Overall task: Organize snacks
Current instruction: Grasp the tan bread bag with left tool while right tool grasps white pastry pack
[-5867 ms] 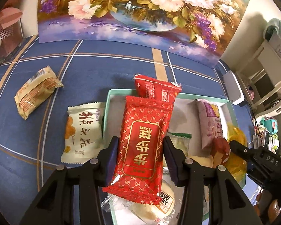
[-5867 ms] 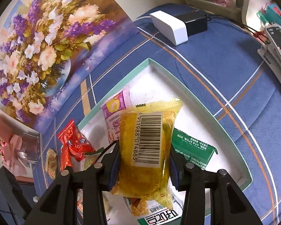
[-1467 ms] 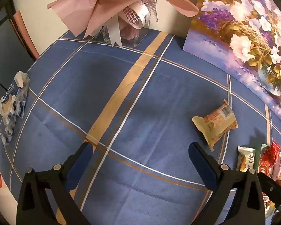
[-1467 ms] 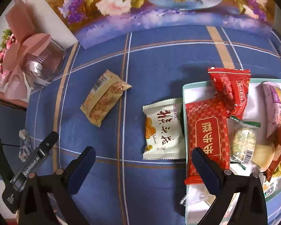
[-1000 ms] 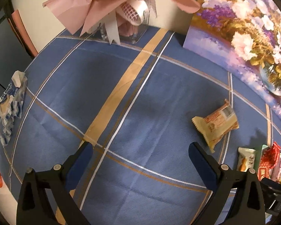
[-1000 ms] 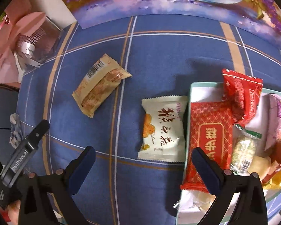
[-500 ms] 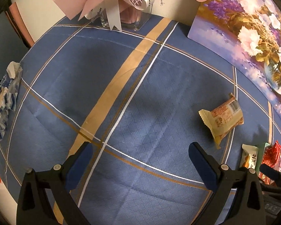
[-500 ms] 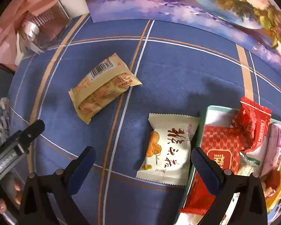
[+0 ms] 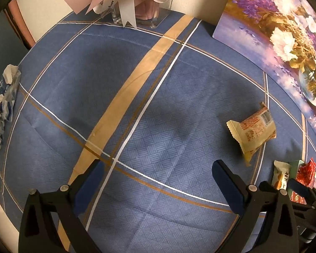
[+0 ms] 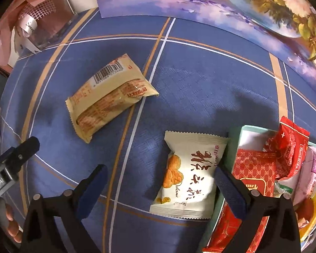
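Observation:
In the right wrist view my right gripper (image 10: 158,176) stands open above the blue cloth, its right finger beside a white snack packet (image 10: 189,179) that lies against the green-rimmed tray (image 10: 234,145). Several snacks fill the tray, among them a patterned red packet (image 10: 253,168). A tan snack packet (image 10: 109,99) lies further left on the cloth. My left gripper (image 9: 157,174) is open over bare cloth; in its view the tan snack packet (image 9: 253,129) lies to the right, and the white snack packet (image 9: 281,176) and tray (image 9: 293,166) sit at the far right edge.
A flower painting (image 9: 284,31) leans along the back. A clear box with pink ribbon (image 9: 141,6) stands at the back left. A blue-white wrapper (image 9: 1,109) lies at the table's left edge. A plaid blue tablecloth (image 9: 137,105) covers the table.
Both grippers let go of the packets they held and left them in the tray. The right gripper has dropped lower and closer to the white packet. The left gripper has shifted slightly.

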### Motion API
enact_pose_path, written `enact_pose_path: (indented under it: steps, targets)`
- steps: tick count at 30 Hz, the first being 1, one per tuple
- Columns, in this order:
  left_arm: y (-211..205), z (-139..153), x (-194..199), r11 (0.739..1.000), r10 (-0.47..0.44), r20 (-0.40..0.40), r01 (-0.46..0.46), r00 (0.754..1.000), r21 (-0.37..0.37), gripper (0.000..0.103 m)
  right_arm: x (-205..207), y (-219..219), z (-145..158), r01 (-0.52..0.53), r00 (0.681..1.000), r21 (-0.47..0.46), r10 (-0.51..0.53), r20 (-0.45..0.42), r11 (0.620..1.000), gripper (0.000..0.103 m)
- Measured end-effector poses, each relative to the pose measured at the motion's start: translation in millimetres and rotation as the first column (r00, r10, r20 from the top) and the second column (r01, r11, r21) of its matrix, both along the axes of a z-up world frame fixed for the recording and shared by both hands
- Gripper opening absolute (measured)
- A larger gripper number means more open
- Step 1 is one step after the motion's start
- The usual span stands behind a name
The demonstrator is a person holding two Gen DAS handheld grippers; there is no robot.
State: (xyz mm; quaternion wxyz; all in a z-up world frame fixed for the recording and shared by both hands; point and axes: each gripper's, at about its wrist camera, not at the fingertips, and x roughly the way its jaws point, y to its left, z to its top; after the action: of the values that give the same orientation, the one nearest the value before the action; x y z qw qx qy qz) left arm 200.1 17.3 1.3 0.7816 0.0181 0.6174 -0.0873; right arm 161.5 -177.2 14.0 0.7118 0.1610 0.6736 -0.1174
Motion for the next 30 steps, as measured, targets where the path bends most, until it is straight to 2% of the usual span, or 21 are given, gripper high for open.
enact_pose_path:
  steps: [4,9,12,18,20,25,30]
  targets:
    - [-0.5,-2.4,0.4,1.000,-0.003,-0.013,0.002,1.000,-0.027,0.102,-1.0,8.1,4.8,-0.008,0.999,0.045,0.007,0.035,0.999,0.100]
    - [-3.5,-2.4,-0.4,0.999,-0.011,-0.010,0.011,1.000,-0.043,0.102,2.4,12.0,5.8,-0.013,0.999,0.058,0.010,0.051,0.998,0.095]
    - [-5.1,-3.1,-1.1,0.998,-0.018,-0.008,0.018,1.000,-0.056,0.102,-1.4,4.4,4.0,0.022,0.999,0.043,-0.023,0.041,0.999,0.089]
    - [-10.5,-4.5,-0.9,0.997,-0.030,-0.007,0.029,1.000,-0.076,0.102,-7.1,-11.6,-8.3,0.103,0.995,0.077,-0.104,0.009,0.992,0.075]
    - [-14.9,-3.8,-1.8,0.995,-0.042,-0.005,0.041,0.999,-0.090,0.102,-6.6,-13.8,-9.7,0.120,0.992,0.076,-0.122,0.013,0.990,0.074]
    - [-30.6,-0.5,-5.9,0.987,-0.119,0.023,0.121,0.993,-0.109,0.102,-11.6,-18.8,-7.0,0.161,0.986,0.030,-0.162,0.027,0.986,0.070]
    - [-46.3,-0.1,-7.5,0.974,-0.192,0.034,0.195,0.981,-0.114,0.102,-37.2,-22.6,0.1,0.220,0.974,0.011,-0.220,0.059,0.975,0.070]
